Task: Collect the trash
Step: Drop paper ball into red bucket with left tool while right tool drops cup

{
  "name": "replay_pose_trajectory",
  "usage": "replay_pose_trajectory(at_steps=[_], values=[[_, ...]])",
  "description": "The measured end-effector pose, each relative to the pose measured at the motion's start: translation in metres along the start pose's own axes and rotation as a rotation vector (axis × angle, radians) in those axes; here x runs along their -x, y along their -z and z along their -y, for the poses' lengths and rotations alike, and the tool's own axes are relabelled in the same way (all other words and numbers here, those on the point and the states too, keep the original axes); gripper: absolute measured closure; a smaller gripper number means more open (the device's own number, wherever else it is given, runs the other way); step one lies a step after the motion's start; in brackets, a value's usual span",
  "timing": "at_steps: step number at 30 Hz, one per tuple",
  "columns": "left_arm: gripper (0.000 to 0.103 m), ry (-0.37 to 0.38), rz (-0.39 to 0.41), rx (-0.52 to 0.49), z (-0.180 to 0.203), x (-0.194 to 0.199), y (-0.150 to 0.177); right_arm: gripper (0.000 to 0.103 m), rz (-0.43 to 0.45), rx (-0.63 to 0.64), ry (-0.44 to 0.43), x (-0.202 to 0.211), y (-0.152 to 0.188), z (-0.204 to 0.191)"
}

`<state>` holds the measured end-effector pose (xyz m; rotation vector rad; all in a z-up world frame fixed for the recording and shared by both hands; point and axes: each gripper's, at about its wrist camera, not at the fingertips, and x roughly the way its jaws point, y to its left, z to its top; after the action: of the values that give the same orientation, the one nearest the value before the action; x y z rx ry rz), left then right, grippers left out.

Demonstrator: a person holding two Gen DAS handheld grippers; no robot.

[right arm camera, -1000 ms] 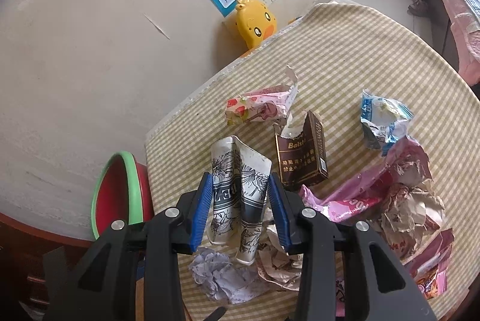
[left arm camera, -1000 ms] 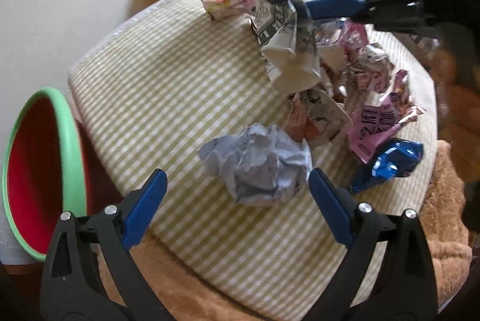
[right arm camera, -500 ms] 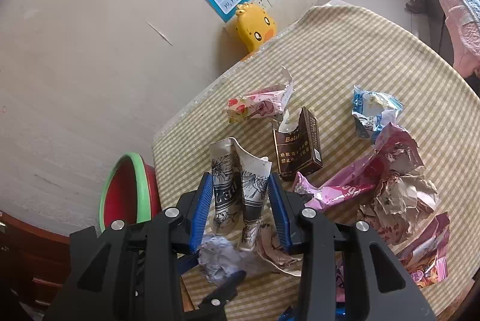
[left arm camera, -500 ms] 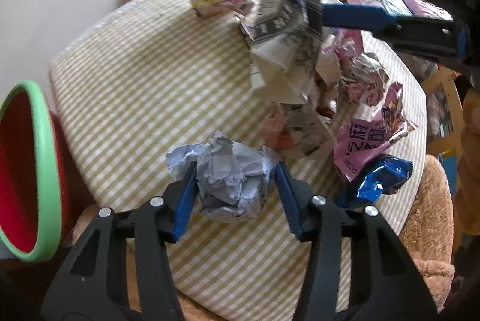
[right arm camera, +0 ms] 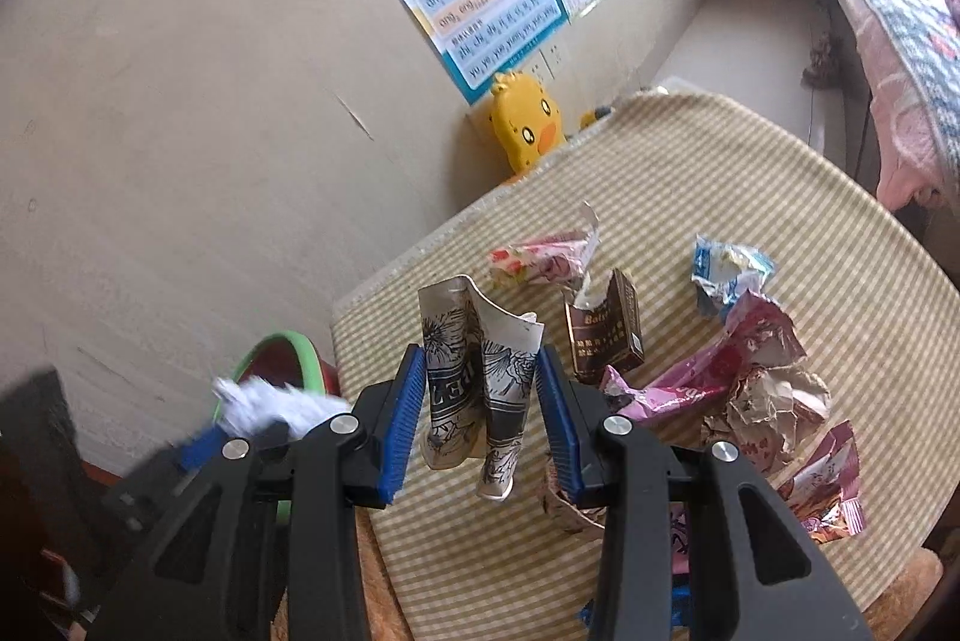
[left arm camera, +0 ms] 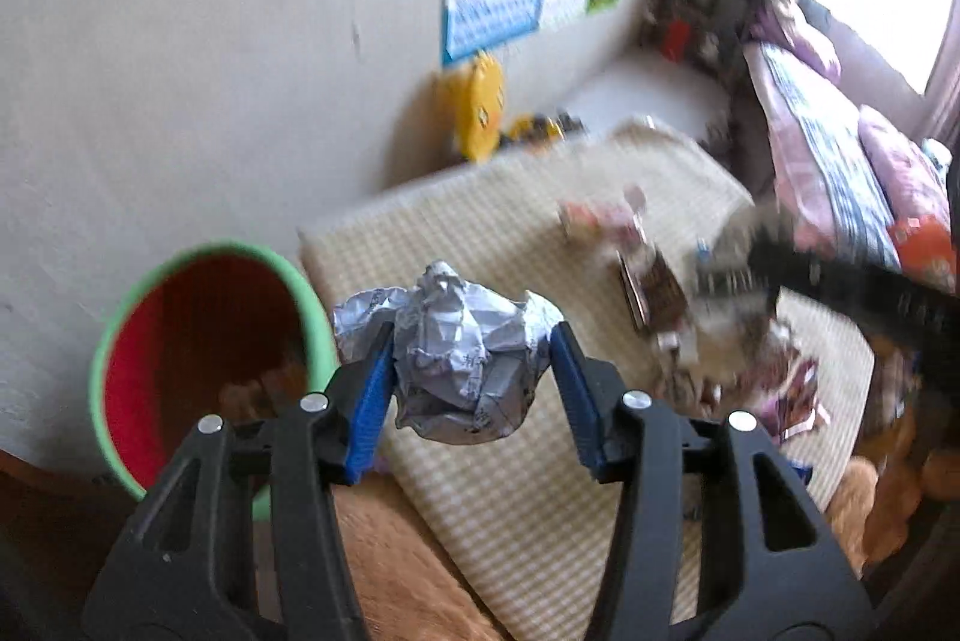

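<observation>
Your left gripper (left arm camera: 471, 362) is clamped on the crumpled paper ball (left arm camera: 462, 353): its jaws have just been closing, and both blue pads now press into the wad, which hangs clear of the checked tablecloth (left arm camera: 498, 509). Take the green-rimmed bin (left arm camera: 210, 371) as your landmark. It sits beside the near corner of the table, to the left of the ball and below it, mouth tilted toward you, so the drop looks like a short swing left. Your right gripper (right arm camera: 480, 401) is clenched on the flattened printed paper cup (right arm camera: 480, 383), whose long axis runs along the fingers, the cup hanging off the cloth. From it the bin (right arm camera: 282, 359) also lies left, but further, so your left hand is the nearer. The remaining wrappers (right arm camera: 720, 383) lie on the table, right of the bin.
</observation>
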<state>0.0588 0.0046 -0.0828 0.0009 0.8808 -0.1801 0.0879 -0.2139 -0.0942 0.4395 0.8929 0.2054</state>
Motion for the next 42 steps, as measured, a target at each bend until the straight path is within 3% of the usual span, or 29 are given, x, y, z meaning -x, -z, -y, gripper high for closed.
replay_pose_trajectory(at_steps=[5, 19, 27, 42], values=[[0.053, -0.031, 0.063, 0.042, -0.017, 0.020, -0.011, 0.067, 0.024, 0.030, 0.009, 0.007, 0.002, -0.015], [0.053, -0.079, 0.090, 0.131, -0.061, 0.027, -0.016, 0.067, 0.019, 0.109, 0.029, 0.002, 0.005, -0.048], [0.053, -0.145, 0.110, 0.144, -0.088, 0.031, -0.012, 0.067, -0.016, 0.171, 0.015, -0.014, 0.013, -0.079], [0.052, -0.237, 0.077, 0.237, -0.161, 0.027, 0.008, 0.066, -0.068, 0.305, -0.023, -0.051, 0.023, -0.149]])
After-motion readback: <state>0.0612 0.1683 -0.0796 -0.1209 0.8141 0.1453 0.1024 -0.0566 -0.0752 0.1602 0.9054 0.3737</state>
